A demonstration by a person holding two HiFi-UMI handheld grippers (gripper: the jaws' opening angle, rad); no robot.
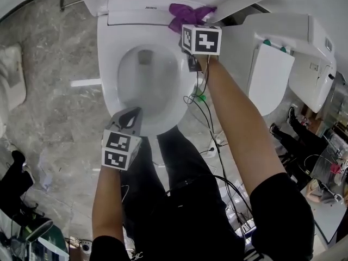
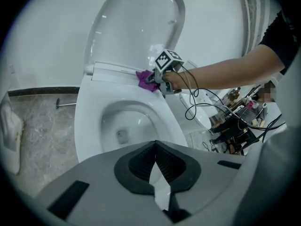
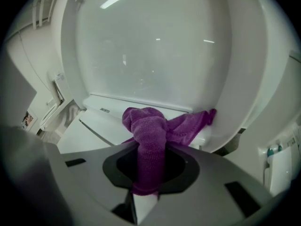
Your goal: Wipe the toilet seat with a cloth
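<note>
A white toilet stands with its lid raised (image 2: 136,27) and its seat (image 1: 111,48) down. My right gripper (image 1: 190,31) is shut on a purple cloth (image 1: 187,14), which lies against the back right of the seat near the hinge. In the right gripper view the cloth (image 3: 150,140) bunches between the jaws and spreads toward the lid's base (image 3: 141,105). My left gripper (image 1: 130,118) hovers over the seat's front rim, shut and empty; its jaws meet in the left gripper view, where my right gripper (image 2: 151,80) and the cloth (image 2: 145,78) show across the bowl (image 2: 124,126).
A second white toilet (image 1: 272,64) stands close on the right. Cables (image 1: 209,124) hang from the right arm beside the bowl. Marble floor (image 1: 49,118) spreads to the left, with clutter and equipment (image 1: 321,167) at the right edge. The person's dark trousers (image 1: 179,167) stand right before the bowl.
</note>
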